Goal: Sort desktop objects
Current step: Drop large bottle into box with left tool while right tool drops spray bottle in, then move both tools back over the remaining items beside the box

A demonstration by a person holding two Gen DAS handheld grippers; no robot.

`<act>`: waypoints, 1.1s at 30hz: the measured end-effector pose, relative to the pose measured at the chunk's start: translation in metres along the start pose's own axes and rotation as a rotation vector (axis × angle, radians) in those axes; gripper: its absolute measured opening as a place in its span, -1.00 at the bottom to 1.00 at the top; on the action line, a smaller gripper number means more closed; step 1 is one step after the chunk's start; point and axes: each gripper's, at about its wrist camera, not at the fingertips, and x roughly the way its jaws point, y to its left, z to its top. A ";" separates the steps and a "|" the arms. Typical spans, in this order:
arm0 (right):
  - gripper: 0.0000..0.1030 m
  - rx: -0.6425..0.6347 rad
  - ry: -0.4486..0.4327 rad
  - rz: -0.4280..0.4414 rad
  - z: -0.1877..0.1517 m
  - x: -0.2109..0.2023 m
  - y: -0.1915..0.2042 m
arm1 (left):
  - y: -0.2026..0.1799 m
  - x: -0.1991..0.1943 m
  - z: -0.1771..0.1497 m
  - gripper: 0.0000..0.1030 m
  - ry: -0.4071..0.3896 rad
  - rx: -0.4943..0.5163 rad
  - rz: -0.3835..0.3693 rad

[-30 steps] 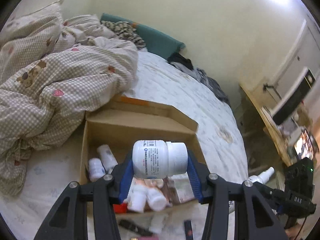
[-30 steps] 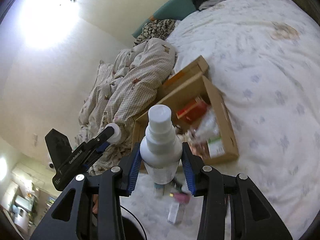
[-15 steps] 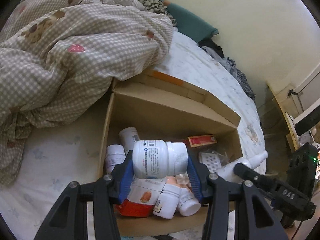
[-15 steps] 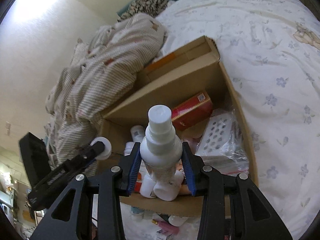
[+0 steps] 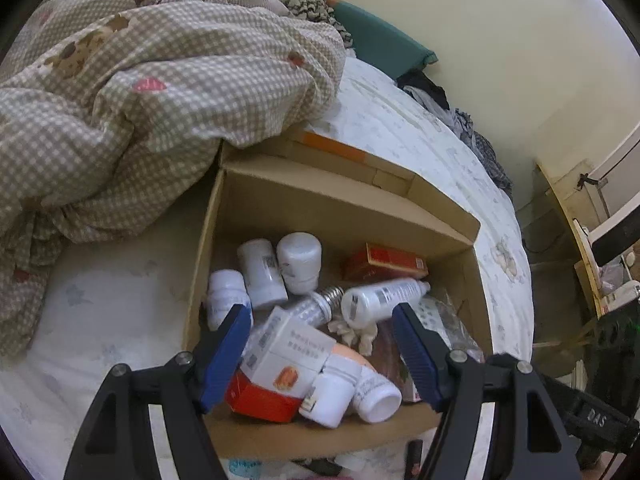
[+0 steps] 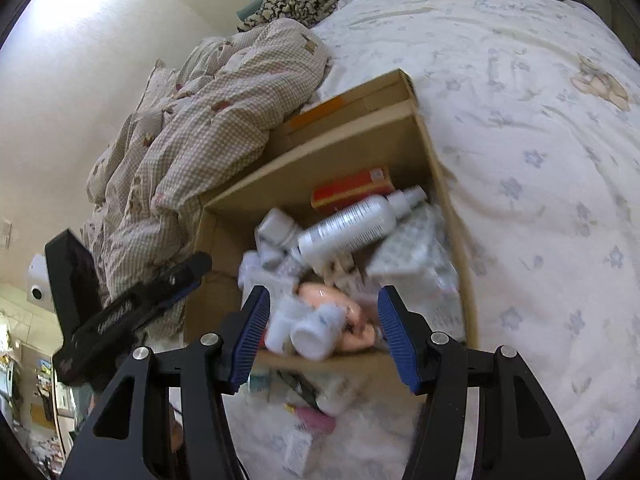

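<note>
Both claws spread and empty over a cardboard box on the bed.

Rumpled checked quilt (image 5: 152,92) crowds the cardboard box (image 5: 200,256) from 10 o'clock. Inside, left to right: white pill bottles (image 5: 260,276), a bulb (image 5: 320,304), spray bottle (image 5: 380,300), red carton (image 5: 384,258) at 1 o'clock. Left claw (image 5: 320,356) and right claw (image 6: 322,334) hang above the near wall.

Left tool (image 5: 320,344) jaws spread wide, empty; right tool (image 6: 320,328) likewise spread, empty.

Bed (image 6: 520,120), checked duvet (image 5: 140,100), cream walls.
</note>
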 end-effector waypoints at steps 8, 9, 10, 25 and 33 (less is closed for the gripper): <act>0.20 0.005 -0.009 0.015 -0.053 -0.052 -0.022 | -0.022 -0.039 -0.026 0.43 -0.070 0.099 -0.006; 0.20 0.006 -0.010 0.015 -0.059 -0.055 -0.025 | -0.025 -0.042 -0.031 0.43 -0.071 0.117 0.002; 0.20 0.008 -0.012 0.014 -0.065 -0.059 -0.029 | -0.027 -0.045 -0.036 0.43 -0.067 0.132 0.011; 0.22 0.125 0.031 -0.024 -0.101 -0.049 -0.071 | -0.015 -0.035 -0.107 0.43 0.149 0.094 0.114; 0.35 0.099 0.098 -0.112 -0.104 -0.027 -0.069 | -0.004 -0.007 -0.115 0.44 0.247 0.099 0.250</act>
